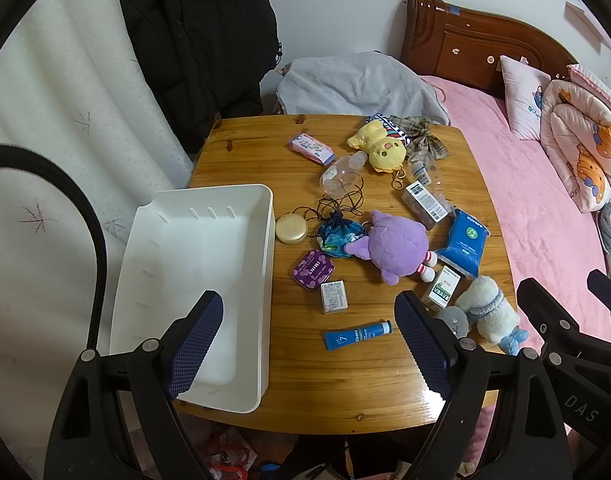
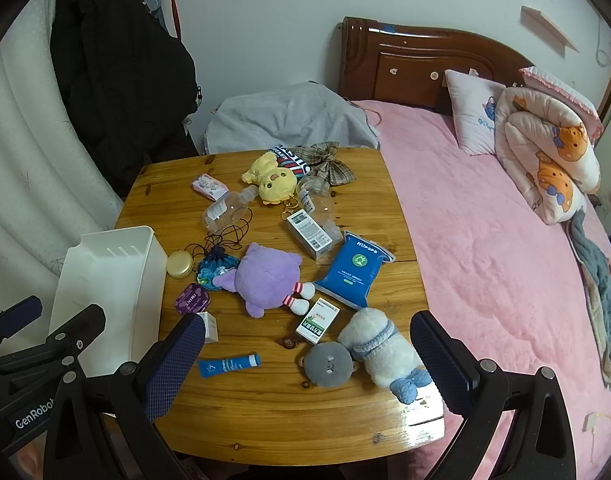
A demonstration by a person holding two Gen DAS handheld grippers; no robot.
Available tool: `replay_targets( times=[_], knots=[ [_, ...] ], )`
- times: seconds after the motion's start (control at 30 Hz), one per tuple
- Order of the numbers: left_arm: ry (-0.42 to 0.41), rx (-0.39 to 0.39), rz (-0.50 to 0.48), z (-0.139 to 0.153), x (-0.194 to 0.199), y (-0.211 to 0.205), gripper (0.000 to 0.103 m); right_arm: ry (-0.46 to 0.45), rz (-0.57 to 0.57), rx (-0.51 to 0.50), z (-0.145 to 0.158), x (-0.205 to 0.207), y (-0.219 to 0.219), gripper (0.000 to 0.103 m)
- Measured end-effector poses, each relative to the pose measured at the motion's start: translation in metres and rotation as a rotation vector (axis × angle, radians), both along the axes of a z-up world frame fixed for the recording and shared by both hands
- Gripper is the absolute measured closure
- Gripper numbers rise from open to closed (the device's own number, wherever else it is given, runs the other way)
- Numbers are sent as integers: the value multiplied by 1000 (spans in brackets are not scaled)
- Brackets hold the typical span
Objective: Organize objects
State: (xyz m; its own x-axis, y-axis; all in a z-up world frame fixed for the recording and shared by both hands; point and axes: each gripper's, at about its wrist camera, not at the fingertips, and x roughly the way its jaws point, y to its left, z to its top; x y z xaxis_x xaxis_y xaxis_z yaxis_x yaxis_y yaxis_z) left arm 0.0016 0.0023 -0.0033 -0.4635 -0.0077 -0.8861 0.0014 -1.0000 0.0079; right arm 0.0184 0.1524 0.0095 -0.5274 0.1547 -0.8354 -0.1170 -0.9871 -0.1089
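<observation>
An empty white bin (image 1: 197, 280) (image 2: 105, 292) stands at the left side of the wooden table (image 1: 345, 392) (image 2: 289, 412). Scattered beside it lie a purple plush (image 1: 393, 246) (image 2: 265, 276), a yellow plush (image 1: 381, 146) (image 2: 271, 180), a white plush (image 1: 487, 308) (image 2: 379, 346), a blue wipes pack (image 1: 465, 242) (image 2: 353, 270), a blue tube (image 1: 357, 334) (image 2: 229, 364), a purple tin (image 1: 313, 270) (image 2: 192, 299) and small boxes. My left gripper (image 1: 309, 344) hovers open over the bin's near edge. My right gripper (image 2: 307, 368) is open above the table's front, holding nothing.
A pink bed (image 2: 485, 240) with pillows borders the table on the right. A black coat (image 1: 193, 40) hangs behind, with grey cloth (image 1: 357, 84) past the table's far edge. White padding (image 1: 45, 120) lines the left wall. Clear bottles (image 1: 341, 170), a gold compact (image 1: 291, 229) and a pouch sit mid-table.
</observation>
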Motion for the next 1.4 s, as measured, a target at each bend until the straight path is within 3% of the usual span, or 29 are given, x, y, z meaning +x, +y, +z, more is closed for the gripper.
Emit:
replay_targets(
  times=[1.4],
  knots=[
    [-1, 10, 1, -4, 3, -7, 13, 4, 8, -5, -2, 4, -12, 0]
  ],
)
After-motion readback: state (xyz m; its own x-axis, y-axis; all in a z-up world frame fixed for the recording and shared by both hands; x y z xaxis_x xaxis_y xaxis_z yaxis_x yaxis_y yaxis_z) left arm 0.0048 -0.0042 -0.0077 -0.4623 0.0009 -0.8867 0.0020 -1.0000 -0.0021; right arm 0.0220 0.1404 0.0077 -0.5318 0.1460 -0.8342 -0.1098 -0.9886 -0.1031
